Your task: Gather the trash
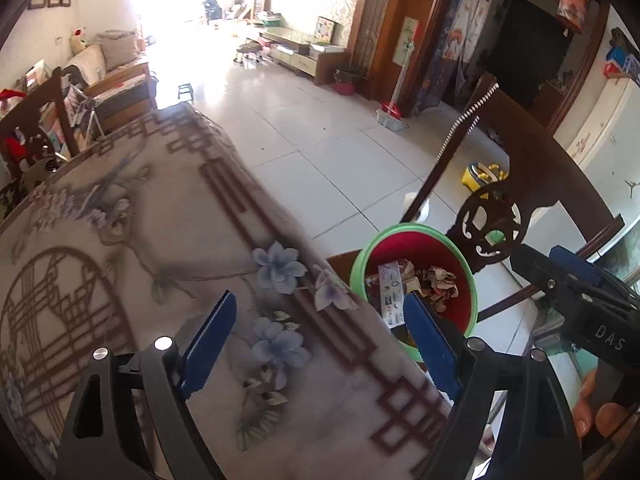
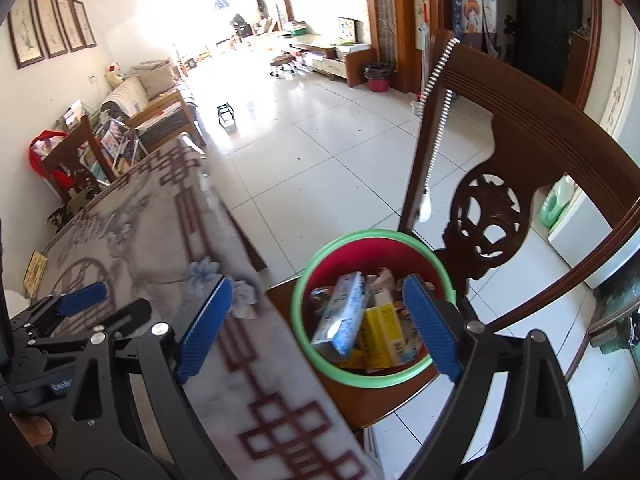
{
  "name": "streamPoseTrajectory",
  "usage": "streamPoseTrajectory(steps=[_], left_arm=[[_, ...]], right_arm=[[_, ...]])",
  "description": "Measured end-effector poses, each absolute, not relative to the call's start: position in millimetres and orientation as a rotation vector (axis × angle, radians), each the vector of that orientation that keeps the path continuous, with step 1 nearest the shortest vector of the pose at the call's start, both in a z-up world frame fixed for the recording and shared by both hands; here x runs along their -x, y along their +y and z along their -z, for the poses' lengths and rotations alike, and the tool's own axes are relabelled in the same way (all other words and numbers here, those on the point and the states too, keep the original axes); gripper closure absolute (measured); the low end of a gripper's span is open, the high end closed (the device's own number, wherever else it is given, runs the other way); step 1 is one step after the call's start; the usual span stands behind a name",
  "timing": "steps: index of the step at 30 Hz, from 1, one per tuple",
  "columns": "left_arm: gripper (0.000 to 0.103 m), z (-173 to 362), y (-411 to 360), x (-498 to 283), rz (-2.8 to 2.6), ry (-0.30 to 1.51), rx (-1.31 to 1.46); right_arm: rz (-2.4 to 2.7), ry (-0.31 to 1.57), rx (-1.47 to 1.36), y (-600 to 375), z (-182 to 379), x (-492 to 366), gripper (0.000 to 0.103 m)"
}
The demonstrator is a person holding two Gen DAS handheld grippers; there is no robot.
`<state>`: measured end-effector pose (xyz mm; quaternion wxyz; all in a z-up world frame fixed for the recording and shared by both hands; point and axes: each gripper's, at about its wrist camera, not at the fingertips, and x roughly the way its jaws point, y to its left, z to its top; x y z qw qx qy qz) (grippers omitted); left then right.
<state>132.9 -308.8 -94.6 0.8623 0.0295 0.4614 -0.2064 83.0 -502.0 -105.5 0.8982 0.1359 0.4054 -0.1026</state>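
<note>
Now | bin [image 2: 374, 378]: red, green-rimmed | trash [image 2: 348, 318]: boxes, wrappers

Daylight pours in from the far window [image 1: 160, 4], and you've got it blown out to pure white, with glare spilling across the floor tiles [image 2: 256, 92]. Your near tablecloth [image 1: 120, 264] looks soft and smeared with motion blur in both views. Fisheye bends the chair back [image 2: 532, 120] and walls hard, and dark vignette crowds every corner.
</note>
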Motion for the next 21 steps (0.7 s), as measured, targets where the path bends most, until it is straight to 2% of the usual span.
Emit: streamPoseTrajectory(steps=[7,12,15,21], left_arm=[[0.008,37.2,-209.7,-101.2,0.256,0.756,-0.044],[0.008,5.3,-157.8,-81.3,0.164,0.65,-0.034],[0.008,-10.0,-126.7,-65.3,0.117,0.582,-0.004],[0.008,-33.0,-98.0,-34.7,-0.045,0.408,-0.046]], right_arm=[[0.132,0.755,-0.227,-422.8,69.8,-78.0,0.006],[0.095,0.661,-0.154,-368.1,41.3,-69.0,0.005],[0.096,0.542,-0.102,-335.8,16.5,-52.7,0.005],[0.077,0.419,-0.075,-297.3,-15.0,-35.7,0.005]])
